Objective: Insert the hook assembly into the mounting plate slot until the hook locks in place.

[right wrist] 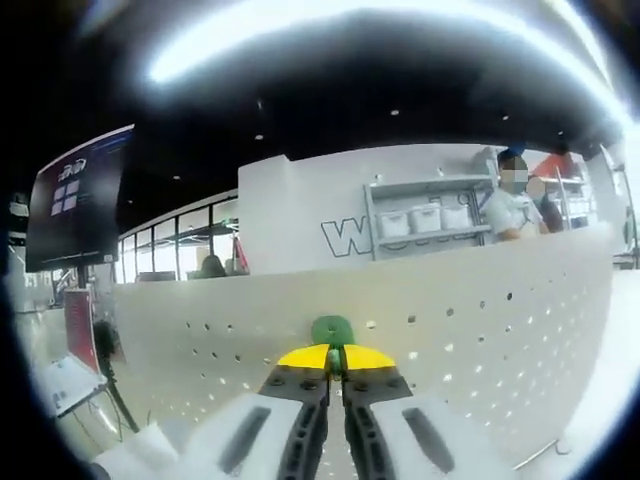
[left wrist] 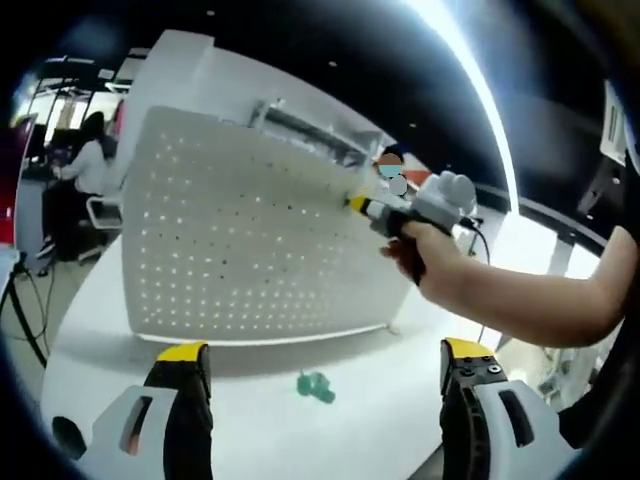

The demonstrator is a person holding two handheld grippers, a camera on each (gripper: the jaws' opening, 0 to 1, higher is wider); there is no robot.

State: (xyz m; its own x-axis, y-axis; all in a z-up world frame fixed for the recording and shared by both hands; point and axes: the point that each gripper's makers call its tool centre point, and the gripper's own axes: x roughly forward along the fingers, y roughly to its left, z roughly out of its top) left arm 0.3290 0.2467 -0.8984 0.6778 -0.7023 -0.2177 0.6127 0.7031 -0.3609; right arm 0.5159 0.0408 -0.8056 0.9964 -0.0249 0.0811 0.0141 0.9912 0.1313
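A white pegboard plate (left wrist: 240, 240) stands upright on the white table (left wrist: 260, 420). A green hook (left wrist: 316, 386) lies on the table in front of the plate, between my left gripper's (left wrist: 325, 365) open yellow-tipped jaws. The right gripper (left wrist: 362, 206), held by a person's hand (left wrist: 415, 245), reaches the plate's upper right part in the left gripper view. In the right gripper view my right gripper (right wrist: 335, 357) is shut on a second green hook (right wrist: 332, 330), pressed close against the perforated plate (right wrist: 450, 330).
A person sits at a desk (left wrist: 80, 165) far left. Shelves with white bins (right wrist: 430, 220) stand behind the plate, with people beside them. A dark screen (right wrist: 75, 195) hangs at left. The table's edge (left wrist: 40, 330) curves around at left.
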